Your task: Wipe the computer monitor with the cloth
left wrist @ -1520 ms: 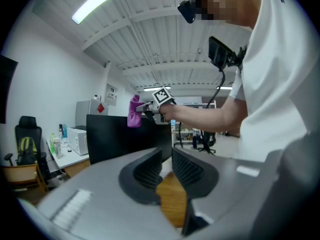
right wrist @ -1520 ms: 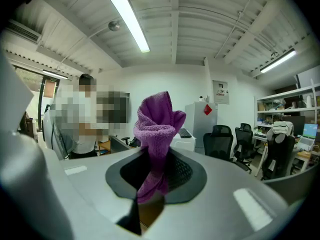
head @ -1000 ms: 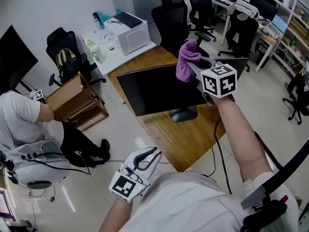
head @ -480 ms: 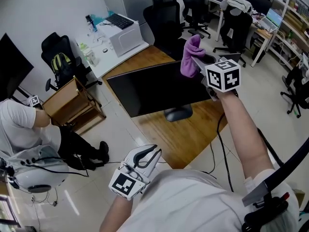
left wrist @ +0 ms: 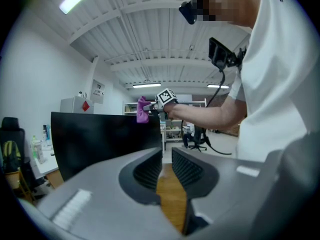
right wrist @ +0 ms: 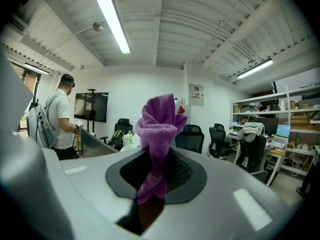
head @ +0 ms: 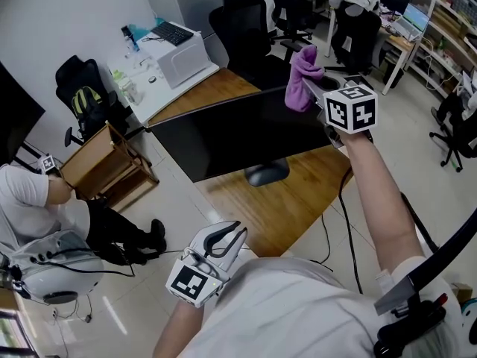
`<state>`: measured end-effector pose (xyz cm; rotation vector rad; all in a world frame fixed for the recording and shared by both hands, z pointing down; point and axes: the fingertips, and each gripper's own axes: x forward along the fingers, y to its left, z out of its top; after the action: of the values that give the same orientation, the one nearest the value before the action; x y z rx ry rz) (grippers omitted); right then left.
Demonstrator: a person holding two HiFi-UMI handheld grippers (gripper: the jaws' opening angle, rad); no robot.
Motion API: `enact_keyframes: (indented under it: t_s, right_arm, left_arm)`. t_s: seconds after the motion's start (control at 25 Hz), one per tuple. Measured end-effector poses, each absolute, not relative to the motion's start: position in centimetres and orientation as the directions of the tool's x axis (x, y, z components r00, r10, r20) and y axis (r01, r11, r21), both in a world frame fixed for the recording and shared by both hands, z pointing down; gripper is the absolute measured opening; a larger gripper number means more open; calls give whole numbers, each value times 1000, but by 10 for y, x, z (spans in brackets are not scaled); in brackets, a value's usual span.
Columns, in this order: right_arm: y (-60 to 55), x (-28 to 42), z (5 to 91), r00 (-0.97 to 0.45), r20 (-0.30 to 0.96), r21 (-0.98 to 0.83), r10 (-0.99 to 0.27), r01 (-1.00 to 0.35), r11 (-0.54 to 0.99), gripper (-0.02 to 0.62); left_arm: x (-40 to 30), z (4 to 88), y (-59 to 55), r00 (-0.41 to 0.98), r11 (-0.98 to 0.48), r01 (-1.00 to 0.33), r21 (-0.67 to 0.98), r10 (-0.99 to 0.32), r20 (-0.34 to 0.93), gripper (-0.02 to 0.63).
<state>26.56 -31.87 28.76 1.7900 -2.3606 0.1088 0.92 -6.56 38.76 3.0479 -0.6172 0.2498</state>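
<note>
Pinching the purple cloth (right wrist: 158,124) between the fingers (right wrist: 189,178) of the right gripper (head: 311,88), shut firmly on its middle. Leaves the bunched top of the cloth standing up past the fingertips and a thinner tail hanging down in the slot behind them. Holds it raised at the top edge of the monitor (head: 238,133), near the corner on the person's right, with the right arm stretched out over the wooden table (head: 294,207). Contact between cloth and monitor not clear from any view. Shows the monitor dark, upright on its foot on the table. Holds the left gripper (head: 229,239) low and close to the body, well apart from the monitor, with a narrow gap between its fingers and nothing in it but a strip of table seen beyond.
</note>
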Motion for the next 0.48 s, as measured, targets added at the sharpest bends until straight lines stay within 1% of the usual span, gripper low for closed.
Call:
enact_keyframes:
  t_s: [0.48]
  right_arm:
    - [-314, 323, 288, -202, 186, 59, -962, -975, 216, 66]
  left_arm:
    - [36, 388, -70, 916, -930, -368, -6, -364, 168, 83]
